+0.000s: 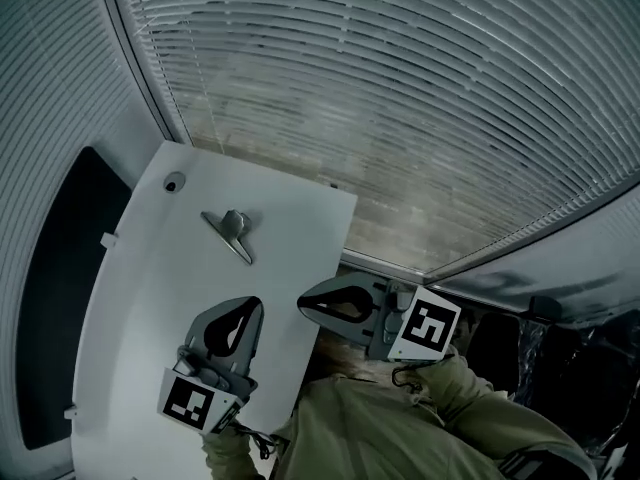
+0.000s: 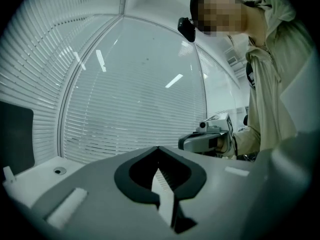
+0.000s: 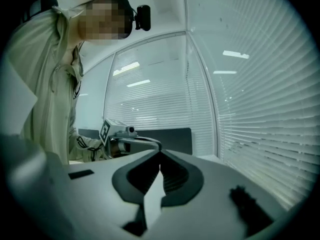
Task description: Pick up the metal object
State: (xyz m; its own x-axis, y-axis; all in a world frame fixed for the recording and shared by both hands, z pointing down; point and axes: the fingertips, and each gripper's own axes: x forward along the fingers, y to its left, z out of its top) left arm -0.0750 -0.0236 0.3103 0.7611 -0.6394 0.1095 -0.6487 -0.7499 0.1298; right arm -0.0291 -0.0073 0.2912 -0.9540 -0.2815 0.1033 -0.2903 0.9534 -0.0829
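The metal object (image 1: 232,230), a slim grey bar with a raised clip at its middle, lies on the white table (image 1: 150,308) towards its far end. My left gripper (image 1: 257,302) hovers over the table nearer to me than the object, jaws shut and empty. My right gripper (image 1: 301,304) is just past the table's right edge, pointing left, also shut on nothing. The left gripper view shows tips (image 2: 158,147) met, with the right gripper (image 2: 205,140) beyond. In the right gripper view the tips (image 3: 160,153) touch and the left gripper (image 3: 120,133) is seen. Neither gripper view shows the object.
A small round grommet (image 1: 173,182) sits in the table's far left corner. A dark panel (image 1: 60,298) stands along the table's left side. Window blinds (image 1: 400,88) run behind the far edge. A person's olive sleeve (image 1: 400,428) fills the bottom right.
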